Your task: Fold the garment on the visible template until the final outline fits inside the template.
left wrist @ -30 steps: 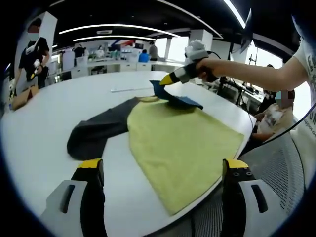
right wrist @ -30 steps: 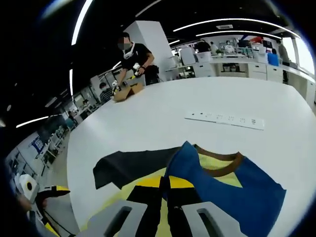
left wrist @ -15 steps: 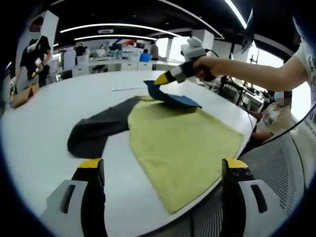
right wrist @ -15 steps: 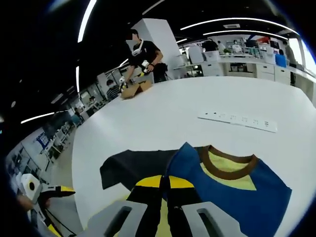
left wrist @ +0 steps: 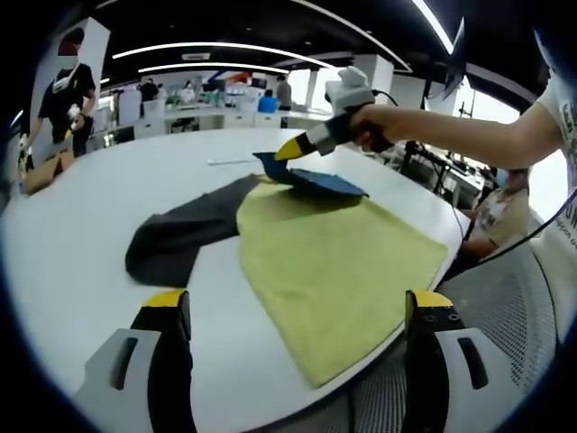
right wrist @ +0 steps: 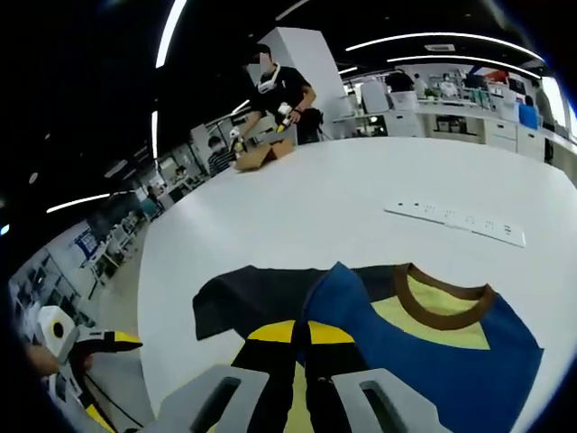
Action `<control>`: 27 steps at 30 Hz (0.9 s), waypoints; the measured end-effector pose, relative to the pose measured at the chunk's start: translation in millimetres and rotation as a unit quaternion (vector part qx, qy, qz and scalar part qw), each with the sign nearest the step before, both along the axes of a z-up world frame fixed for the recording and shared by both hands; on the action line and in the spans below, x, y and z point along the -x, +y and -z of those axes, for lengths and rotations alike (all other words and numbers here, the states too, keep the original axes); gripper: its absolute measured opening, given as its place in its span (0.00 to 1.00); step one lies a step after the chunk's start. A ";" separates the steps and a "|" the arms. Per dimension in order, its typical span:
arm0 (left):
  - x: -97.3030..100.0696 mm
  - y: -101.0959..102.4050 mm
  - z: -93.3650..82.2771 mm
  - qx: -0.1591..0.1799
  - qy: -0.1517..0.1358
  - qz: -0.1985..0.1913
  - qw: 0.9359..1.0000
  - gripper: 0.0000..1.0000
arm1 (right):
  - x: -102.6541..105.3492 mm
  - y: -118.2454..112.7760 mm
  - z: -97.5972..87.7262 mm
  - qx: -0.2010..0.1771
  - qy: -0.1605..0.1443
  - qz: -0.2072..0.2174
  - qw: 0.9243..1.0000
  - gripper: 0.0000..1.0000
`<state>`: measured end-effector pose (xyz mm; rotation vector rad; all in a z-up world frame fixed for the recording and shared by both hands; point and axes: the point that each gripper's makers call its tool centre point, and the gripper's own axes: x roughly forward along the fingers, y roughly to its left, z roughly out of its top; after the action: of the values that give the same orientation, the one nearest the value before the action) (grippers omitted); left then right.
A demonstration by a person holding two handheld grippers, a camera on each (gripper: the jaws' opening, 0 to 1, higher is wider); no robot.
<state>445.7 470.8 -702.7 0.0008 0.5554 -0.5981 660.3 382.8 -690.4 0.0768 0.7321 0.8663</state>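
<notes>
A T-shirt lies on the white table (left wrist: 81, 244), with a yellow-green body (left wrist: 338, 262), a dark grey sleeve (left wrist: 176, 239) spread to the left and a blue shoulder part (left wrist: 320, 180) folded up at the far end. In the right gripper view the blue part (right wrist: 451, 365) shows a brown collar (right wrist: 444, 317), and the dark sleeve (right wrist: 243, 298) lies to its left. My right gripper (right wrist: 302, 332) is shut on the blue edge and holds it raised; the right gripper (left wrist: 290, 151) also comes in from the right, a hand behind it. My left gripper (left wrist: 297, 302) stands open, short of the shirt's near hem. The left gripper (right wrist: 101, 341) sits low at the left.
A white power strip (right wrist: 455, 221) lies on the table beyond the shirt. At the table's far end a person (right wrist: 281, 90) works at a cardboard box (right wrist: 261, 155). The shirt's right hem reaches the table edge (left wrist: 379, 356), with a mesh chair (left wrist: 509, 289) beyond it.
My right gripper has carried the pinched blue edge a little toward the dark sleeve. In its view the brown collar has come fuller into sight. The left gripper has stayed open and still.
</notes>
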 end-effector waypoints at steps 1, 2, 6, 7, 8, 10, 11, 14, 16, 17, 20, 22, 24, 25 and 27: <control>0.0 0.3 0.0 0.000 0.000 0.000 1.000 0.96 | 1.6 1.9 0.3 -0.001 0.000 -0.003 1.000 0.00; -0.1 0.5 0.1 0.000 0.000 0.000 1.000 0.95 | 2.8 3.7 0.7 -0.001 0.000 -0.005 1.000 0.00; -0.1 0.6 -0.1 0.003 0.001 -0.004 1.000 0.95 | 7.6 10.8 4.8 0.005 -0.005 -0.017 1.000 0.00; 0.2 0.6 0.4 0.004 0.001 -0.004 1.000 0.95 | 8.5 12.2 7.5 0.010 -0.007 -0.020 1.000 0.00; 0.5 0.5 0.8 0.004 0.002 -0.004 1.000 0.95 | 9.5 13.3 9.0 0.012 -0.006 -0.022 1.000 0.00; 1.2 0.9 1.9 0.004 0.002 -0.005 1.000 0.95 | 12.5 16.2 12.4 0.017 -0.008 -0.028 0.999 0.00; 1.5 1.1 2.3 0.005 0.003 -0.005 1.000 0.95 | 13.3 17.3 14.6 0.022 -0.010 -0.031 0.999 0.00; 1.5 2.8 3.8 0.003 0.004 -0.004 1.000 0.95 | 14.5 18.7 20.7 0.036 -0.018 -0.036 0.999 0.00; 0.9 4.4 4.5 0.004 0.004 -0.005 1.000 0.95 | 15.6 19.8 26.8 0.045 -0.022 -0.039 0.998 0.00; 0.5 5.3 4.5 0.005 0.003 -0.005 1.000 0.95 | 16.2 20.5 29.4 0.049 -0.022 -0.038 0.998 0.00; 0.0 7.5 4.8 0.005 0.002 -0.006 1.000 0.95 | 15.9 27.4 39.5 0.056 -0.027 -0.041 0.997 0.00; 0.3 8.2 4.9 0.004 0.002 -0.006 1.000 0.95 | 18.1 29.3 43.8 0.060 -0.026 -0.040 0.997 0.00; 1.2 8.5 4.8 0.004 0.002 -0.006 1.000 0.95 | 18.5 31.7 51.0 0.067 -0.026 -0.043 0.997 0.00; 1.4 8.6 4.6 0.004 0.002 -0.007 1.000 0.95 | 20.0 33.1 55.8 0.071 -0.023 -0.044 0.996 0.00; 2.4 8.5 3.9 0.005 0.001 -0.008 1.000 0.95 | 25.8 34.7 61.5 0.077 -0.020 -0.046 0.996 0.00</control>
<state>443.3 479.3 -706.6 -0.0145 0.5540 -0.5847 634.5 417.5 -751.9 -0.1120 0.7673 0.8947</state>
